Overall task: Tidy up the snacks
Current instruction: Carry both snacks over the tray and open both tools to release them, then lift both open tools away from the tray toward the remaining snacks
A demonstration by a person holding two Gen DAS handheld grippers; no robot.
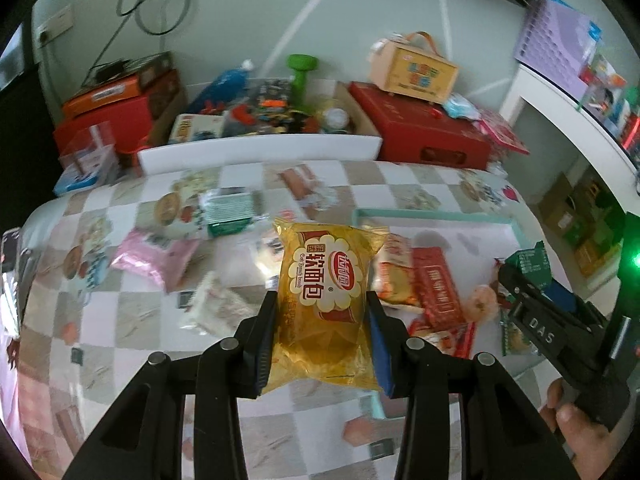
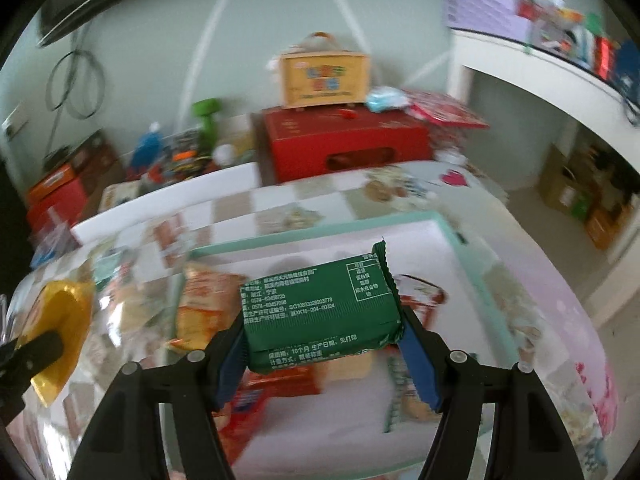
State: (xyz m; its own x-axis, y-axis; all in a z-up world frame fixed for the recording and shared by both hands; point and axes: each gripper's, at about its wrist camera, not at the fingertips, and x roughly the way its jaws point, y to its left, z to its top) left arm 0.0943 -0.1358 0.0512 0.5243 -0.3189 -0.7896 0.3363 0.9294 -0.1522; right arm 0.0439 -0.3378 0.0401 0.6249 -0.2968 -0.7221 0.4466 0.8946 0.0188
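Above tray (image 2: pixel 448 224): L gripper (image 1: pixel 322 312) pinches yellow bread pack (image 1: pixel 326 280); R gripper (image 2: pixel 324 320) pinches green pack (image 2: pixel 320 308).

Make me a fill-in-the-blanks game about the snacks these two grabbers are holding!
1. The left gripper is shut on a ______ plastic bread packet.
2. The right gripper is shut on a ______ foil snack packet with white print.
3. The right gripper holds its packet over the white tray with the ______ rim.
4. A pink packet lies on the checkered ______.

Missing words: yellow; green; mint-green; tablecloth
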